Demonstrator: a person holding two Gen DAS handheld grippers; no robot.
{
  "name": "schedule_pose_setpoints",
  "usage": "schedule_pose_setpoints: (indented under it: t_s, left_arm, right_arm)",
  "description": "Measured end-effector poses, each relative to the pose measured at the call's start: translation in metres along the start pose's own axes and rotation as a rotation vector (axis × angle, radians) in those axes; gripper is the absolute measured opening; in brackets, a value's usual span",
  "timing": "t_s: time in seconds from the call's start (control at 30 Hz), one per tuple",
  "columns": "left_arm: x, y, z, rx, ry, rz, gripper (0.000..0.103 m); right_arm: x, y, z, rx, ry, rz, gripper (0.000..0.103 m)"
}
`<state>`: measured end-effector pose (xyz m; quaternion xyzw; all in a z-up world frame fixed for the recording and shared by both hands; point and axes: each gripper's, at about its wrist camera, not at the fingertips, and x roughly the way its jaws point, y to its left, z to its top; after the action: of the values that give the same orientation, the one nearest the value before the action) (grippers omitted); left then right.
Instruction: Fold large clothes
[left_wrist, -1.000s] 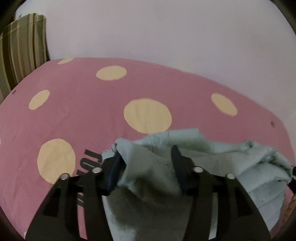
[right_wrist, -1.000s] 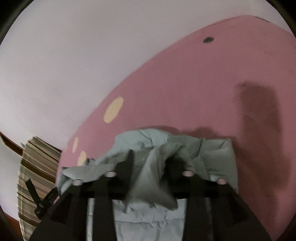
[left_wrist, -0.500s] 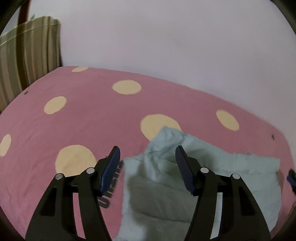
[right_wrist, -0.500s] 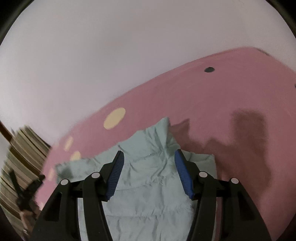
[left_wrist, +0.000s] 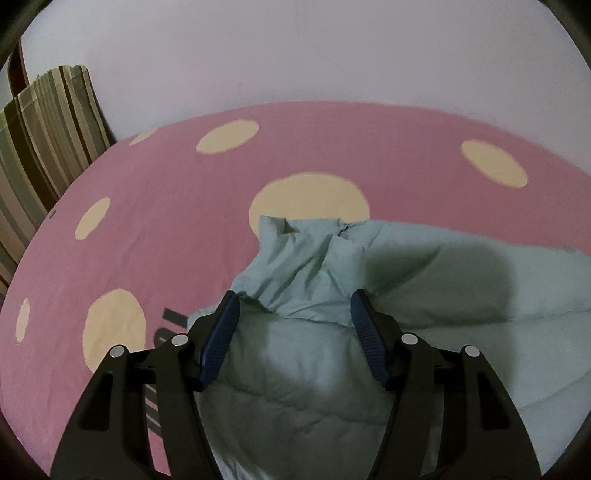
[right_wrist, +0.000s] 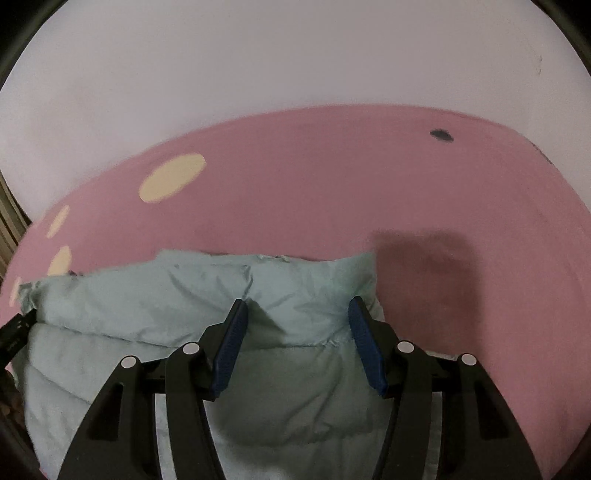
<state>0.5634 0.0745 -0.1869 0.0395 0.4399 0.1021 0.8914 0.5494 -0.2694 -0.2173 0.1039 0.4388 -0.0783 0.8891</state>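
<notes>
A pale green puffy quilted garment (left_wrist: 424, 295) lies on the pink bedsheet (left_wrist: 166, 206) with cream dots. In the left wrist view a loose corner of it (left_wrist: 299, 254) stands up just ahead of my left gripper (left_wrist: 293, 308), which is open and above the cloth, gripping nothing. In the right wrist view the garment (right_wrist: 184, 295) lies folded over, its far edge puffed up. My right gripper (right_wrist: 295, 315) is open above its right end, with no cloth pinched between the blue pads.
A pale wall (left_wrist: 295, 55) rises behind the bed. A striped cushion (left_wrist: 40, 140) stands at the far left of the bed. A dark tip of the left gripper (right_wrist: 14, 332) shows at the left edge of the right wrist view.
Both grippers held bunched cloth one second ago. They have since opened and let it go, and the garment now lies folded flat on the sheet.
</notes>
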Motion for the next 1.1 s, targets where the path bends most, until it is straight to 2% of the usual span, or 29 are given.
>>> schedule_pose_setpoints:
  t_s: [0.17, 0.37, 0.53, 0.6, 0.7, 0.8, 0.9, 0.97, 1.03, 1.1]
  left_arm:
    - [0.013, -0.003, -0.009, -0.016, -0.012, 0.010, 0.071]
    - [0.024, -0.001, -0.017, -0.044, -0.018, -0.011, 0.073]
    - [0.009, -0.003, -0.008, -0.020, -0.016, 0.007, 0.072]
    - [-0.012, -0.002, -0.005, -0.018, -0.047, -0.002, 0.072]
    - [-0.044, -0.011, -0.004, -0.014, -0.098, -0.073, 0.072]
    - [-0.063, -0.039, -0.002, 0.031, -0.114, -0.157, 0.072]
    - [-0.061, -0.065, -0.005, 0.075, -0.121, -0.152, 0.072]
    - [-0.049, -0.074, -0.010, 0.080, -0.092, -0.141, 0.072]
    - [-0.031, -0.079, -0.017, 0.081, -0.048, -0.135, 0.072]
    - [-0.020, -0.079, -0.023, 0.062, -0.036, -0.135, 0.077]
  right_arm:
    - [0.016, 0.002, -0.012, -0.019, -0.004, -0.025, 0.060]
    - [0.018, 0.004, -0.024, -0.019, -0.053, -0.037, 0.061]
    - [0.011, 0.008, -0.016, -0.022, -0.039, -0.046, 0.062]
    - [-0.001, 0.010, -0.010, -0.017, -0.053, -0.063, 0.062]
    - [-0.031, 0.027, -0.009, -0.033, -0.117, -0.043, 0.063]
    - [-0.045, 0.062, -0.011, -0.065, -0.126, 0.017, 0.063]
    - [-0.042, 0.097, -0.017, -0.121, -0.117, 0.043, 0.063]
    - [-0.030, 0.115, -0.022, -0.153, -0.099, 0.035, 0.062]
    - [-0.017, 0.123, -0.030, -0.176, -0.077, 0.016, 0.063]
    - [-0.003, 0.124, -0.035, -0.181, -0.054, 0.006, 0.064]
